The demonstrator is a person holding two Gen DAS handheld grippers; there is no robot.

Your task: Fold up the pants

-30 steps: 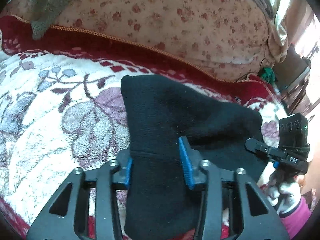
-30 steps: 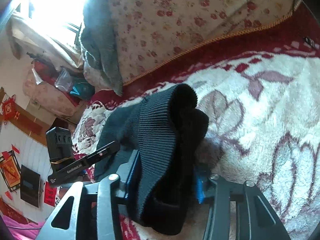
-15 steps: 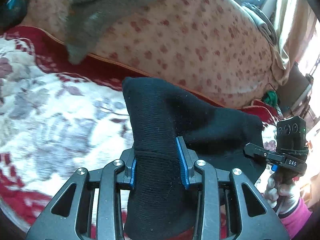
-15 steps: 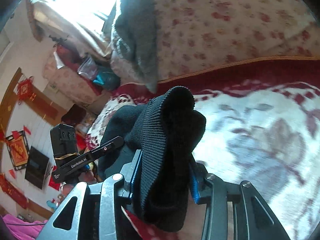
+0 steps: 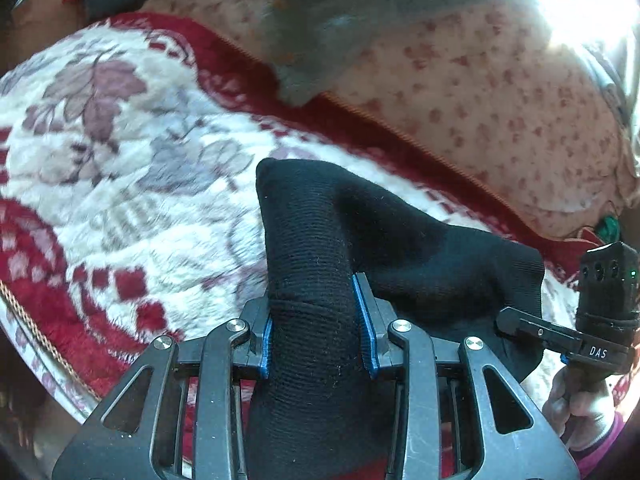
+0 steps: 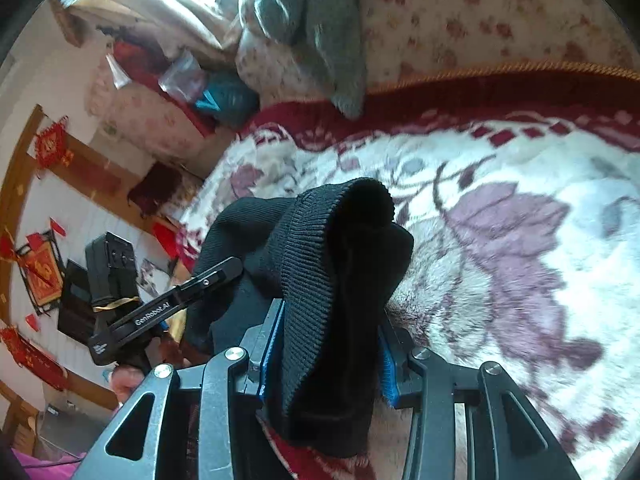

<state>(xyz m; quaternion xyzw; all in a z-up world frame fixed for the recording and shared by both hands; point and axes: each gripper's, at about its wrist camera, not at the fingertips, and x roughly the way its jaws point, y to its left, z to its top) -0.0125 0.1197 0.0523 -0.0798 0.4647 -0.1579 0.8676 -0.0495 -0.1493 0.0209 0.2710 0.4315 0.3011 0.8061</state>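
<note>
A: Where are the black pants (image 5: 316, 264) relative to the flowered blanket (image 5: 132, 184)?

B: Lifted above it, strung between the two tools. The left gripper (image 5: 318, 330) is clamped on a bunched, rolled end of the cloth, blue pads pressing both sides. The right gripper (image 6: 326, 354) has a ribbed edge, probably the waistband or a cuff, squeezed between its pads; its jaws have just been closing a little on that thick bundle.

A: So which way does the garment run?

B: Its long axis goes from one gripper across to the other, roughly alongside the blanket's red border (image 5: 360, 136) below the spotted cushion (image 5: 500, 92). In the left wrist view the cloth stretches off to the right toward the other tool. The middle sags slightly.

A: Which hand is nearer the blanket?

B: I cannot tell; both hold their ends at much the same height. Each end rises straight out ahead of its own fingers, so nothing needs reaching.

A: What does the coming move depend on?

B: I judge it is laying that span down flat on the blanket's pale middle, keeping both ends level so the fold lands square.
</note>
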